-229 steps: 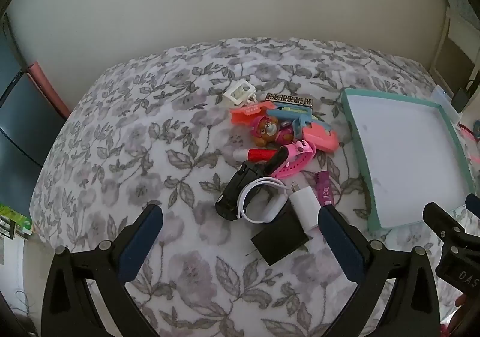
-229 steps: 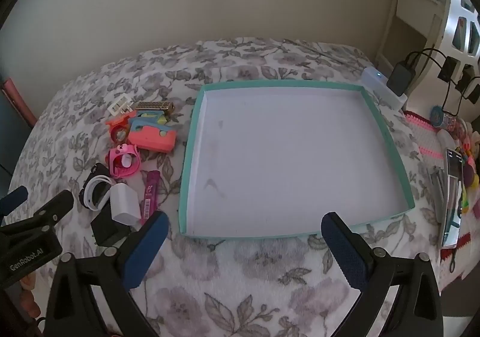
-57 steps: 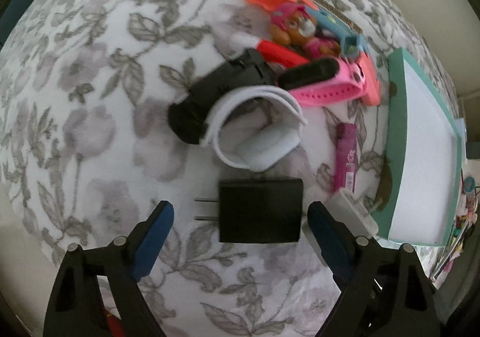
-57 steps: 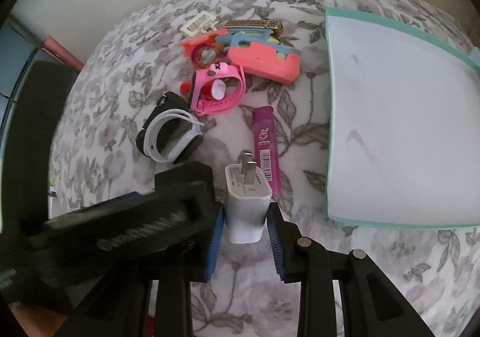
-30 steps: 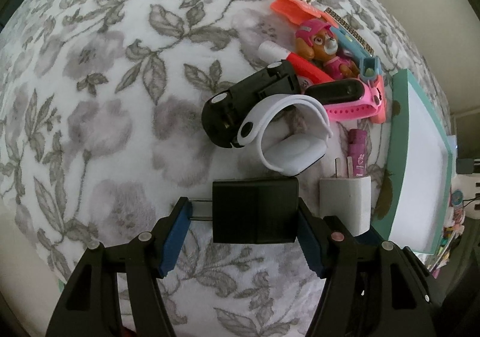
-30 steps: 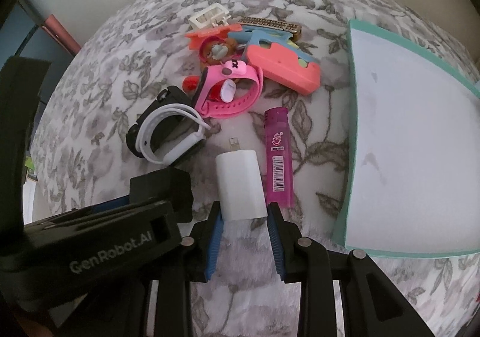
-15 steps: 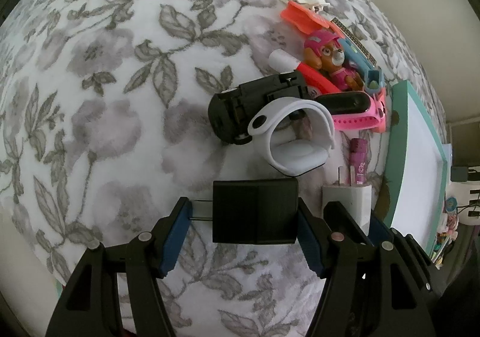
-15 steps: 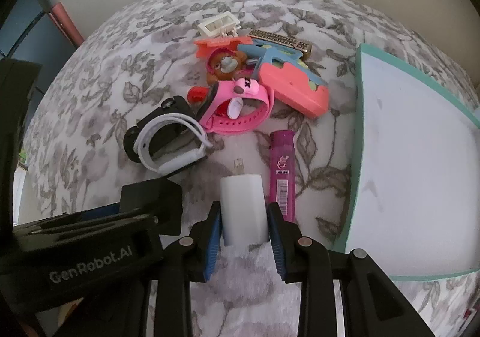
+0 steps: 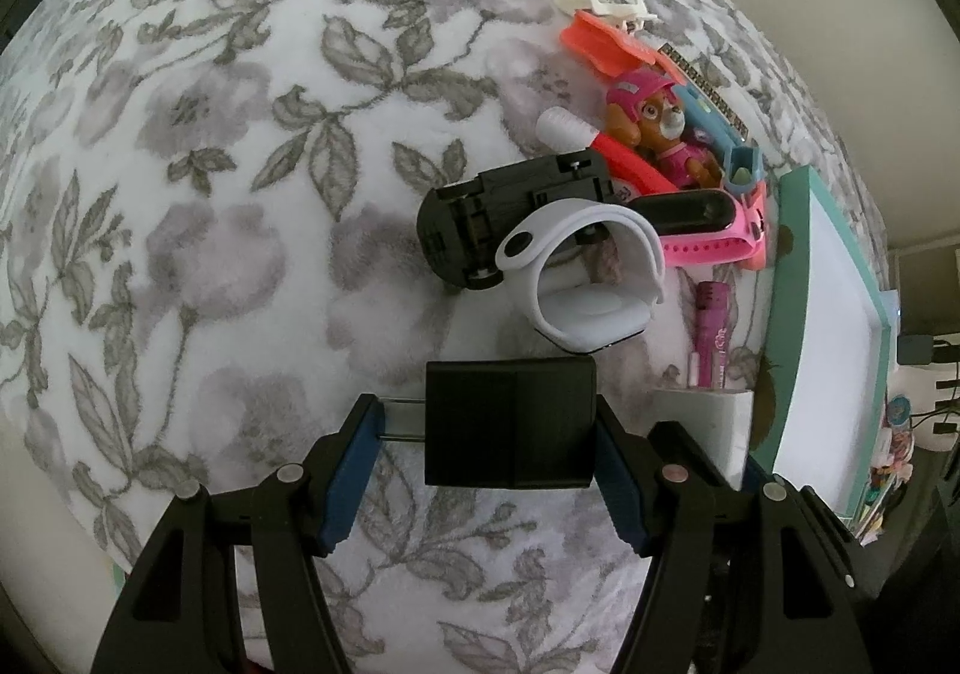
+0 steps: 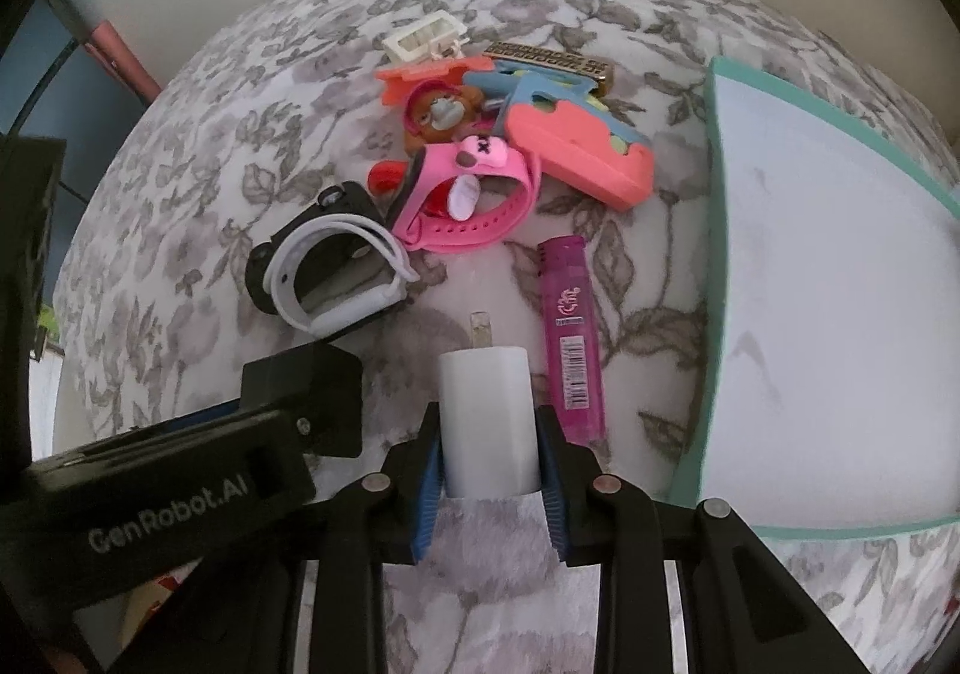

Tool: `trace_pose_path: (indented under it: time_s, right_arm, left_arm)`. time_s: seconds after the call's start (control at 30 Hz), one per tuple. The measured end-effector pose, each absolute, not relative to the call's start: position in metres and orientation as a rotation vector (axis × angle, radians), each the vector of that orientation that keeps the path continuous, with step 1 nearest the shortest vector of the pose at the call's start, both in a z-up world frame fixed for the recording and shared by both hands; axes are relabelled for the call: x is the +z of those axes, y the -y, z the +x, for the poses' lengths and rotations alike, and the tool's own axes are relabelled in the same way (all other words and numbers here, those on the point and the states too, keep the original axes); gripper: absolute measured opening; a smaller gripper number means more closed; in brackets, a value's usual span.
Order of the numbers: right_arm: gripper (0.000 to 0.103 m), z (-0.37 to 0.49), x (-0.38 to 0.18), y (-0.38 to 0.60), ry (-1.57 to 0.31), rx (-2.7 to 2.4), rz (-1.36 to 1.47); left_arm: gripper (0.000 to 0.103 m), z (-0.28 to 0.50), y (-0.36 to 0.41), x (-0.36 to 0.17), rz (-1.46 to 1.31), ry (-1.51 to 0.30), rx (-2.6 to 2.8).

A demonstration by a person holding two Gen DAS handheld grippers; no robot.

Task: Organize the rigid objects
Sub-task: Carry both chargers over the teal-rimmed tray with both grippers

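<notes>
Your left gripper [image 9: 486, 443] is clamped on the black charger [image 9: 510, 422]: one pad bears on its prong tips, the other on its flat end. Just ahead of those fingers lies the white watch band [image 9: 591, 278], looped against a black toy car [image 9: 516, 218] on the floral bedspread [image 9: 210, 194].

Your right gripper [image 10: 487, 458] has the white charger [image 10: 486, 422] between its blue pads; the jaws are closing on it, pads touching both sides. Just to its right lies the purple lighter [image 10: 570, 338], and beyond that the teal tray [image 10: 714, 230], beside the gripper.
</notes>
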State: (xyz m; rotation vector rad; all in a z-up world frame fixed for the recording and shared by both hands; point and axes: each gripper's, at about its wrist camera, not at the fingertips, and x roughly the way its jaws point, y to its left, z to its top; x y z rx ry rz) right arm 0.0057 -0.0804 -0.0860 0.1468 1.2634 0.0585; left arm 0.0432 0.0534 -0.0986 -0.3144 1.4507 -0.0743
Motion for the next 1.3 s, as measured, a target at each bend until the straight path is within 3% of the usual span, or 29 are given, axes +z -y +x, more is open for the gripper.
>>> trace_pose_path:
  time_s: [0.43, 0.77, 1.3]
  right_arm:
    - [0.030, 0.002, -0.044, 0.109, -1.150, 0.034, 0.273]
    - [0.030, 0.005, -0.018, 0.156, -1.057, -0.097, 0.335]
    - [0.030, 0.006, -0.016, 0.256, -1.002, -0.377, 0.356]
  left_arm:
    - [0.068, 0.047, -0.048, -0.035, -0.283, -1.274, -0.106]
    - [0.068, 0.072, 0.011, 0.004, -0.183, -1.222, -0.167]
    - [0.069, 0.099, 0.131, -0.003, -0.033, -1.240, -0.270]
